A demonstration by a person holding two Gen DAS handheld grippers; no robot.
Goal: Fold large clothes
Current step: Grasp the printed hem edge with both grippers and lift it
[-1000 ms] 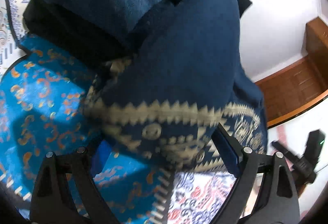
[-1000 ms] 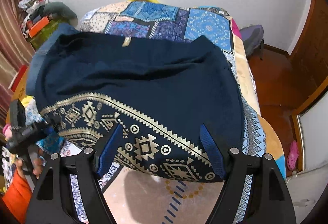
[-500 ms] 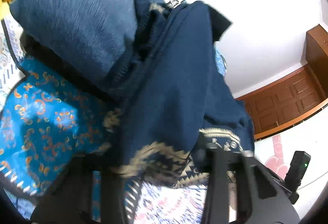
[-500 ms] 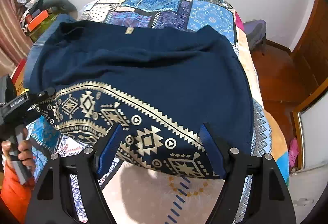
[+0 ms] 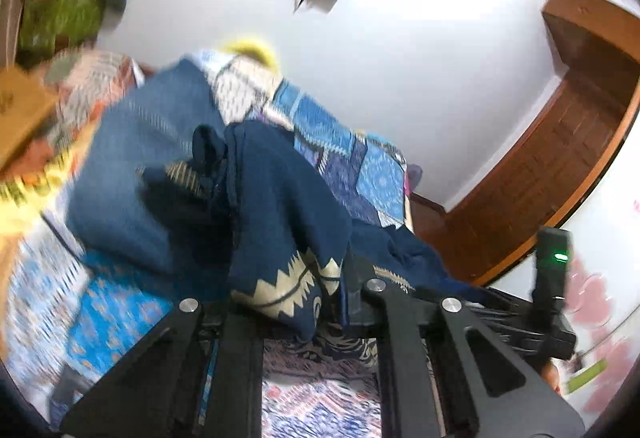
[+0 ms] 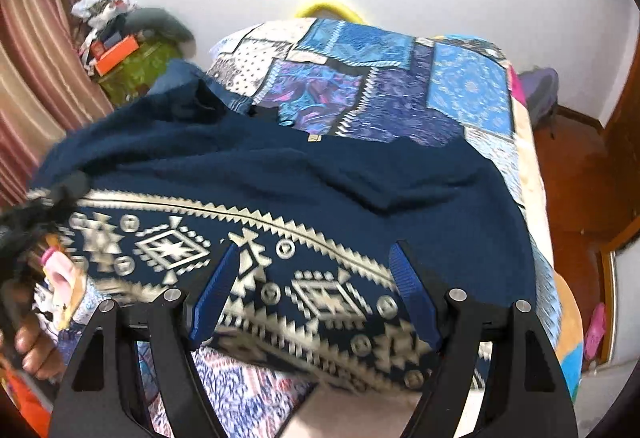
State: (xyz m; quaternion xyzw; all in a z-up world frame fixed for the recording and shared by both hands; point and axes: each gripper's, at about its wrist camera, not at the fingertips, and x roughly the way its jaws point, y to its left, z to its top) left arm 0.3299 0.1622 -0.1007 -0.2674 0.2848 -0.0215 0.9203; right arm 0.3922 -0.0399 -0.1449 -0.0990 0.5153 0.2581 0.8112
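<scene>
The left gripper [image 5: 304, 302] has just been closing its jaws on the patterned hem of the large navy knitted garment with a cream geometric border [image 6: 304, 197], and they now pinch a bunched corner of that border, with fabric draped over the fingers. The main risk, I judge, is that the thick bunch slips from this narrow pinch while the corner is raised, or that it drags up the second, lighter blue denim-like garment [image 5: 136, 165] lying just beside and partly under it, spoiling the fold. On the right, the right gripper [image 6: 316, 294] has its blue-padded jaws well apart, hovering over the border with cloth showing between them but no pad pressing on it; a one-sided lift could skew the hem. The garment itself lies spread across the patchwork blue bedspread [image 6: 460, 93], its border towards the grippers.
</scene>
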